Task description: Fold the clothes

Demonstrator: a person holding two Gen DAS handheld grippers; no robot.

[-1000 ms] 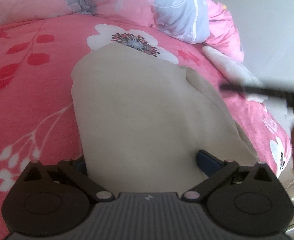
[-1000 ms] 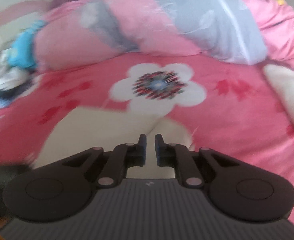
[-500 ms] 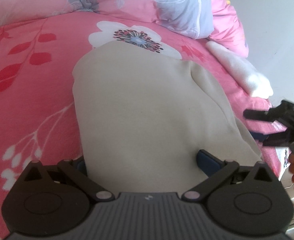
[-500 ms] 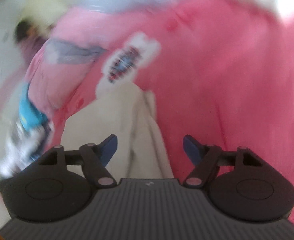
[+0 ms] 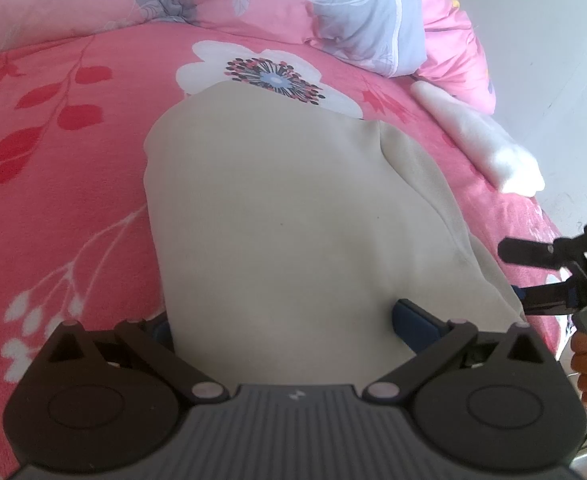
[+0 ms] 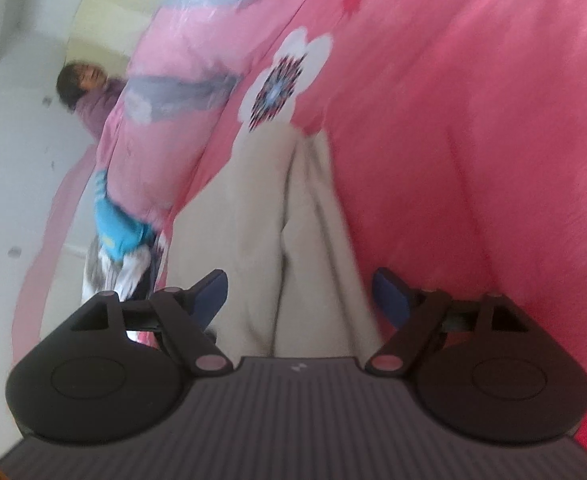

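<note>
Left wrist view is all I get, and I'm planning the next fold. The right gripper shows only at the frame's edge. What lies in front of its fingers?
Observer: The right gripper has its jaws opening. The layered side edge of the beige garment lies between the pads, not pinched.
Operator: Any other clothes around?
Observer: Yes, a blue item sits on a loose clothes pile past the garment.
Operator: Anyone nearby?
Observer: A person in a purple top is beyond the quilt.
</note>
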